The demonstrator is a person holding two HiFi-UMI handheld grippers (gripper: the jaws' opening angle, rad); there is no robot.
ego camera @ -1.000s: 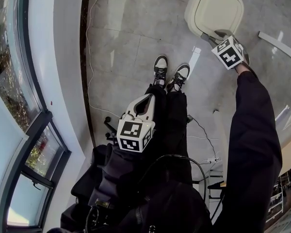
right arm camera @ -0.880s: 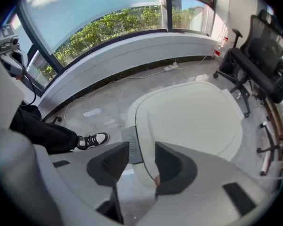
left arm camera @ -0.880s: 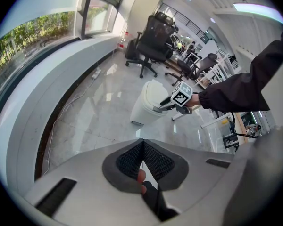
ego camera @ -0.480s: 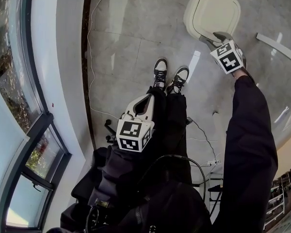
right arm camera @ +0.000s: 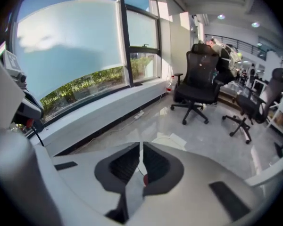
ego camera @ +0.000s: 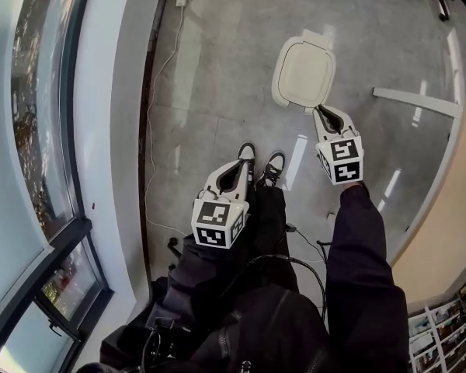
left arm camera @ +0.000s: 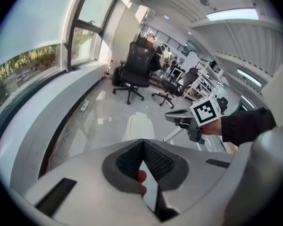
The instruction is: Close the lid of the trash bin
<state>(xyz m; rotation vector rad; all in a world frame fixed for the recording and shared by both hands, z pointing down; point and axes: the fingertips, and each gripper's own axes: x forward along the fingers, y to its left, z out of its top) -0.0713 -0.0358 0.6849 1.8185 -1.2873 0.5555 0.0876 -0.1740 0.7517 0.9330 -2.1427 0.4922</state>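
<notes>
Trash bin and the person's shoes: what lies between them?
Nothing: bare grey floor separates the trash bin from the shoes, shown in the head view.

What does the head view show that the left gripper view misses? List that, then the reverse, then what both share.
Head view only: the person's black-and-white shoes and black trouser legs. Left gripper view only: black swivel office chairs and white shelving racks. Both: the cream plastic trash bin with its lid down, the grey tiled floor, and the right tool, its jaws closing on nothing.
</notes>
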